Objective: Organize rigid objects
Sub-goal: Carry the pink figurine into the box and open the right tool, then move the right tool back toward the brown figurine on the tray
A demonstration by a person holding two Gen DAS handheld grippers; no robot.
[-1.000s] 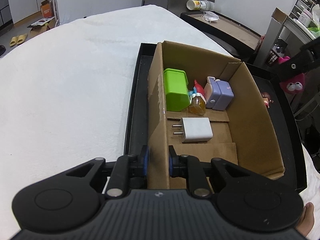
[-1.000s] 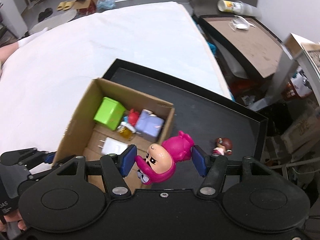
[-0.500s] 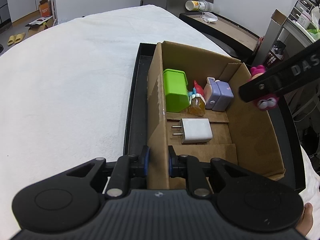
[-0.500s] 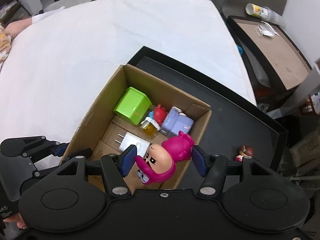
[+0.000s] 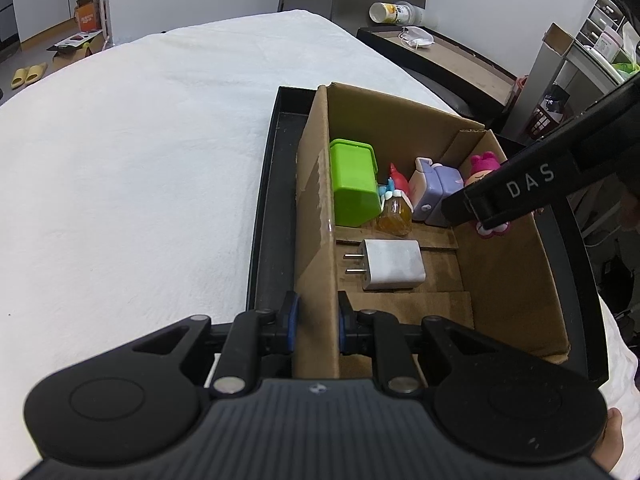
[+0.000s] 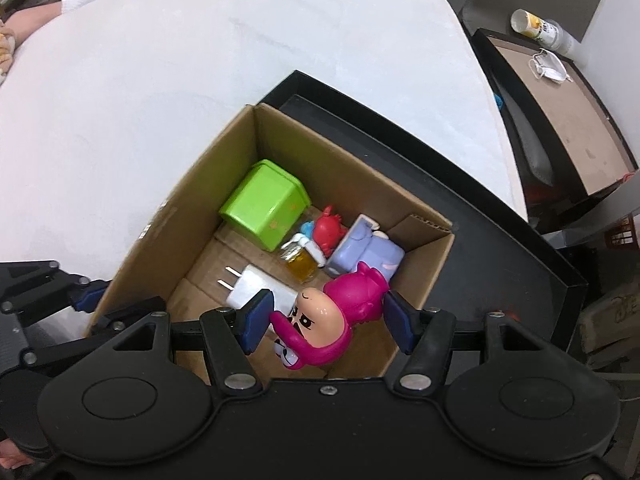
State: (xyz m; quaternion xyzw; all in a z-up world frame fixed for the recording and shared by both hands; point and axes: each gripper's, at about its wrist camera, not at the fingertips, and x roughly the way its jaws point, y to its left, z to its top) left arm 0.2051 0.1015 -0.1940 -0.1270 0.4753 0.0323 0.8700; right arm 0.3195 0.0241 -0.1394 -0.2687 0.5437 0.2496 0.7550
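Observation:
My right gripper (image 6: 326,320) is shut on a pink toy figure (image 6: 328,320), hanging over the near right part of an open cardboard box (image 6: 352,176). In the left wrist view the figure (image 5: 482,168) shows behind the right gripper's black finger, just inside the box's right wall. My left gripper (image 5: 314,324) is shut on the box's left wall (image 5: 314,240) at its near end. Inside the box lie a green cube (image 5: 354,184), a small amber bottle (image 5: 394,212), a red toy (image 5: 398,178), a lilac toy (image 5: 434,188) and a white charger plug (image 5: 390,264).
The box stands in a shallow black tray (image 5: 264,216) on a white cloth-covered table (image 5: 140,160). Beyond the table's far right is a second dark tray (image 6: 560,112) with a face mask and a tipped cup. A person's forearm (image 6: 28,24) rests at the table's far left.
My right gripper has carried the pink figure leftward and down, from over the black tray to over the box interior. The left gripper has held still on the box wall.

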